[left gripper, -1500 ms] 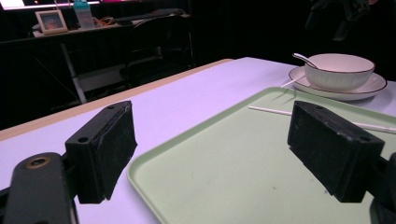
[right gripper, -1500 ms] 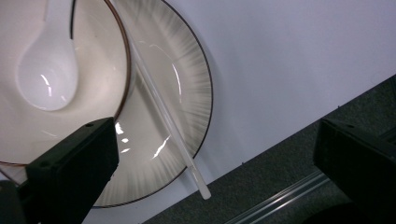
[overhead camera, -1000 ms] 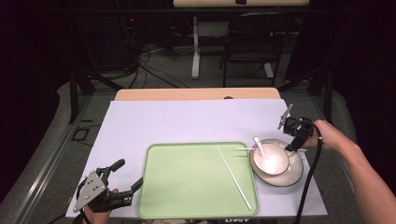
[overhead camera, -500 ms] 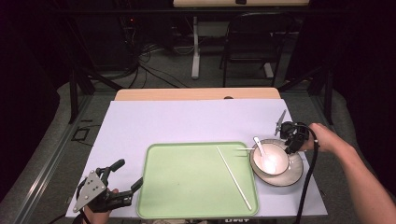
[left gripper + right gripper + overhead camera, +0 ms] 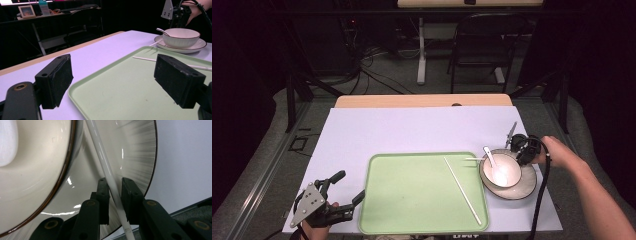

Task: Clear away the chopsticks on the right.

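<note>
Change: right gripper (image 5: pixel 523 148) has come down from above the table's right edge to the far rim of the plate (image 5: pixel 524 186); left gripper (image 5: pixel 343 189) unmoved.
Right gripper: jaws narrow, closed to either side of a white chopstick (image 5: pixel 106 167) lying across the plate rim; contact likely, not certain.
Left gripper: lower left of high view, jaws wide, nothing between them, at the tray's (image 5: pixel 412 200) near-left corner.
Bowl (image 5: pixel 500 170): sits on plate, right of tray, spoon (image 5: pixel 490 156) inside.
Second chopstick (image 5: pixel 462 191): lies diagonally on tray.
Table (image 5: pixel 412 132): pale lilac cover.
</note>
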